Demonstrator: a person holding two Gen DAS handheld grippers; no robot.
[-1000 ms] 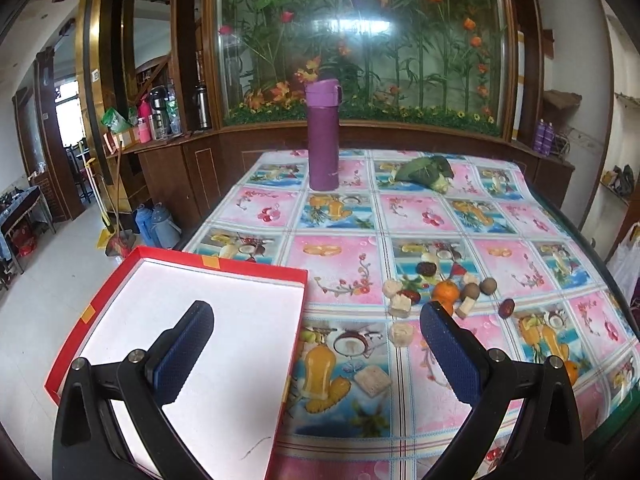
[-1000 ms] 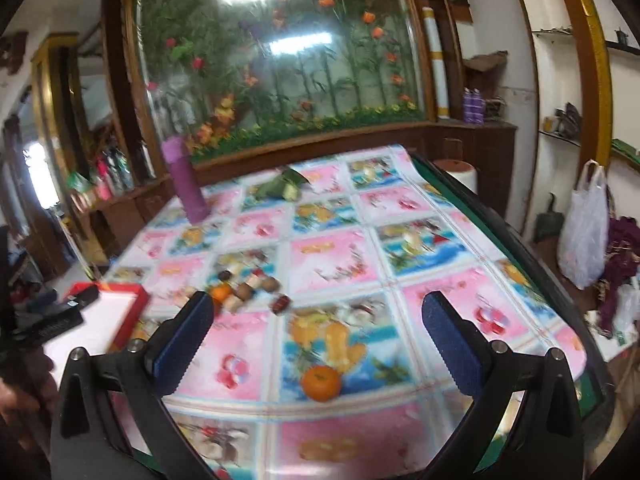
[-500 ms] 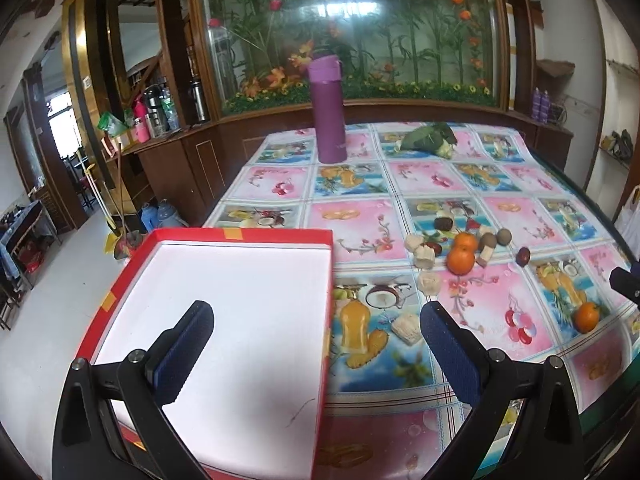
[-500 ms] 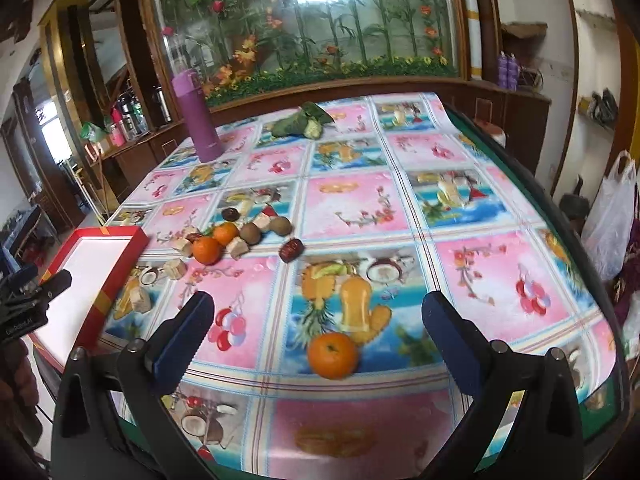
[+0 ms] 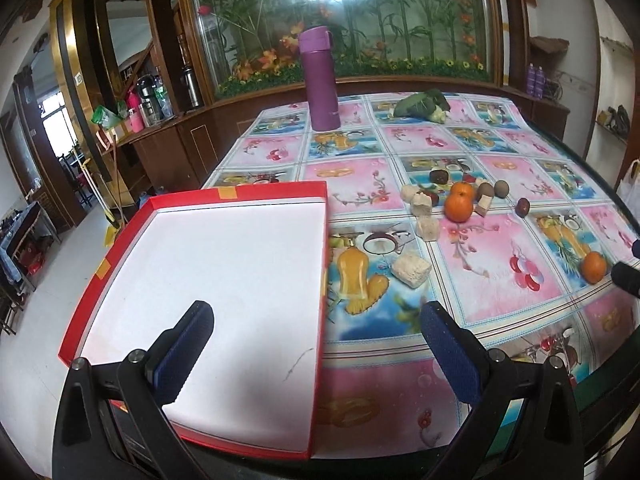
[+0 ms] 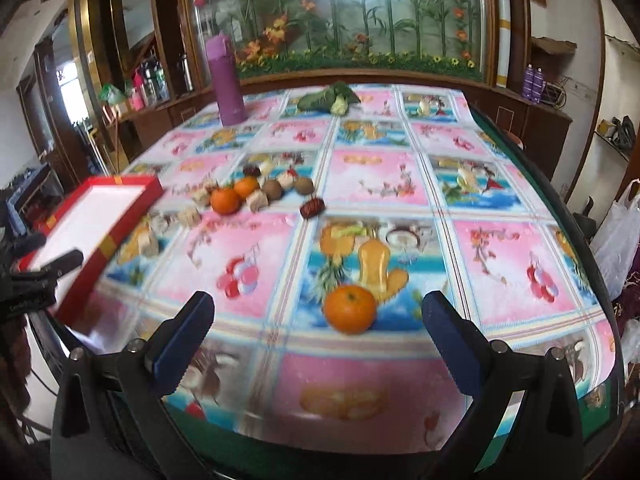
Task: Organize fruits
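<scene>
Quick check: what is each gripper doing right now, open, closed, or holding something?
Left gripper: open, empty, over the red tray's near edge.
Right gripper: open, empty, lone orange just ahead.

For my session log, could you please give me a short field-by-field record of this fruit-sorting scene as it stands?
Surface: table with a fruit-print cloth
Container: red box, white inside, nothing in it, at the table's left edge
Lone orange: near the front edge, just ahead of the right gripper
Fruit cluster: two oranges, brown fruits and pale chunks, mid-table
Other items: purple flask upright and a leafy vegetable at the far end
Left gripper: open, over the box's near right corner
Right gripper: open, holding nothing
</scene>
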